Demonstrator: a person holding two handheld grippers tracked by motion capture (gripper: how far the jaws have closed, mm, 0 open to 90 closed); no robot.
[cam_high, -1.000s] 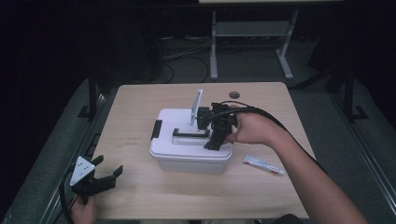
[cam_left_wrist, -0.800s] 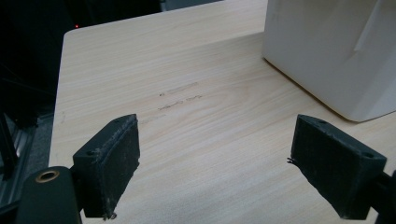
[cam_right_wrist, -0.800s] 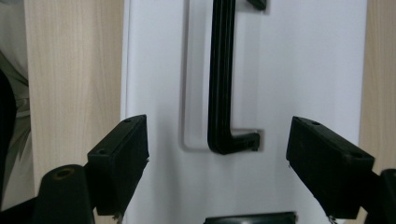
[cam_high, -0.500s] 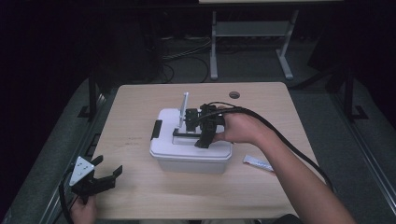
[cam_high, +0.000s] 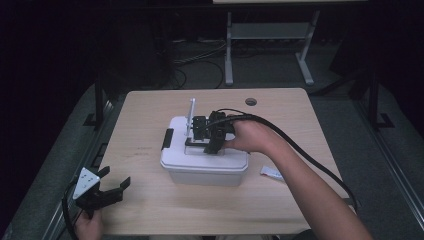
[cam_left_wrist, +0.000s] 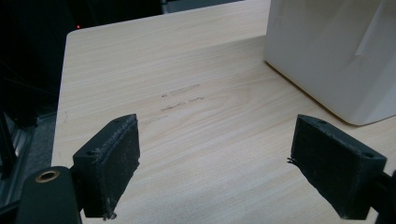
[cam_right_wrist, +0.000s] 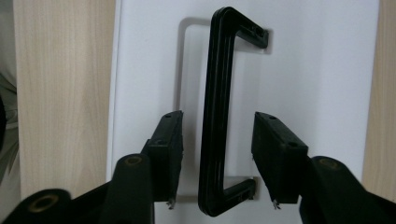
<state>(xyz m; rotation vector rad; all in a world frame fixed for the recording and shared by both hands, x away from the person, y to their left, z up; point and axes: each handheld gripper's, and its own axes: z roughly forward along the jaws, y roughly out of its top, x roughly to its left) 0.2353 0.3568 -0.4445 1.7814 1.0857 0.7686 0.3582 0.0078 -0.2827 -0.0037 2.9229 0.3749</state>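
High view first: we take the white box (cam_high: 204, 162) as our landmark. It sits near the middle of the wooden table (cam_high: 150, 125), with bare wood on every side of it. Toward the far edge we see open tabletop up to a small round hole (cam_high: 251, 101). On the left of the box the wood runs clear to the table's edge. On its right a small white packet (cam_high: 271, 173) lies just beside the box, under our right forearm.

Our right gripper (cam_high: 206, 136) hangs over the lid of the box, where the black handle (cam_high: 196, 143) lies. A black latch (cam_high: 167, 139) sits on the box's left end.

From the right gripper view, the black handle (cam_right_wrist: 215, 107) lies flat on the white lid, and our right gripper (cam_right_wrist: 217, 156) straddles it: one jaw on each side of the bar, both apart from it, with a strip of lid showing in each gap. These jaws have just been closing, yet the pads do not press the handle.

Our left gripper (cam_high: 102, 190) waits well apart from the box, near the table's front left corner. In the left gripper view its jaws (cam_left_wrist: 215, 172) stand spread wide over bare wood, the box's wall (cam_left_wrist: 336, 51) ahead to the right.
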